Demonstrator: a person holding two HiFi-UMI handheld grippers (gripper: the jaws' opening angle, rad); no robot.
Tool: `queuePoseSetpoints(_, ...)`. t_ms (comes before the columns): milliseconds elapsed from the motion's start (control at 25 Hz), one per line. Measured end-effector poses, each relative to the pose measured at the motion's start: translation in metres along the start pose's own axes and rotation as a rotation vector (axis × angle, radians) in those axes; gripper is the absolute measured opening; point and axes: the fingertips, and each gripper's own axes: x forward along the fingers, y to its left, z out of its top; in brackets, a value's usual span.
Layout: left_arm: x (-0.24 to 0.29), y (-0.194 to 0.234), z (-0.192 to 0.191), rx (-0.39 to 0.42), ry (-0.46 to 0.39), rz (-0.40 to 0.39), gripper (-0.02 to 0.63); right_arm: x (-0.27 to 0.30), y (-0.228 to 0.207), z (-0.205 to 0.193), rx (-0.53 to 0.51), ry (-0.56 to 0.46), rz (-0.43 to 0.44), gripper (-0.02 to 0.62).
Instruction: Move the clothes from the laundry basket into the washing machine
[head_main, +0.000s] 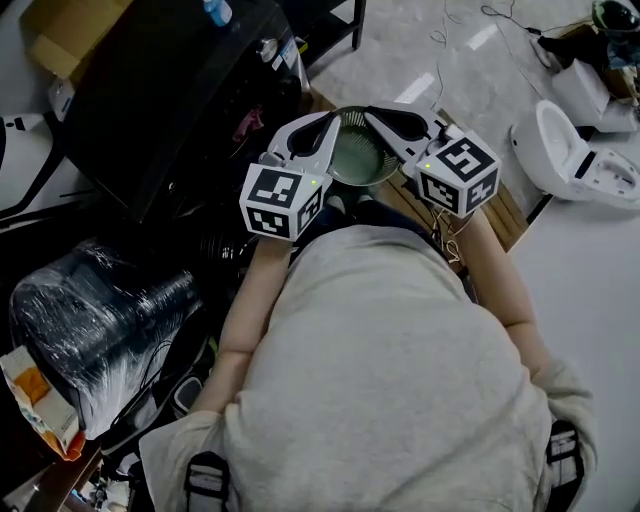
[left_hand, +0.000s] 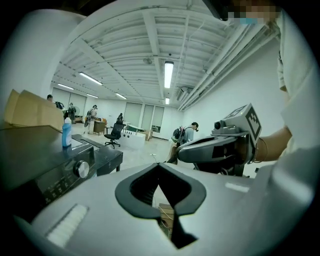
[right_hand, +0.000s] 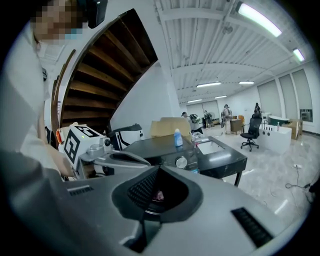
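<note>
Seen from the head view, the left gripper and right gripper point away from the person and lean toward each other. Their tips nearly meet over the round green laundry basket, whose mouth faces up and whose rim they mostly cover. The black washing machine stands to its left. In the left gripper view its fingers are pressed together on nothing. In the right gripper view the fingers are likewise closed and empty — a pinkish scrap behind them is too small to identify.
</note>
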Motion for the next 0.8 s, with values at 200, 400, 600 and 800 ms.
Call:
queuePoseSetpoints(200, 0.008, -0.006, -0.002, -0.032, 0.011, -0.033, 0.009, -0.001, 0.009, 0.000, -0.062, 0.064, 0.056, 0.009)
queuePoseSetpoints(400, 0.010, -0.015, -0.006, -0.038, 0.026, -0.051, 0.009, -0.007, 0.013, 0.001, -0.118, 0.115, 0.105, 0.009)
queuePoseSetpoints(600, 0.004, -0.019, -0.011, -0.048, 0.032, -0.047, 0.009, -0.012, 0.016, -0.002, -0.155, 0.153, 0.132, 0.009)
queuePoseSetpoints(800, -0.001, -0.019, -0.015, -0.072, 0.030, -0.029, 0.009, -0.017, 0.022, -0.005, -0.170, 0.166, 0.139, 0.009)
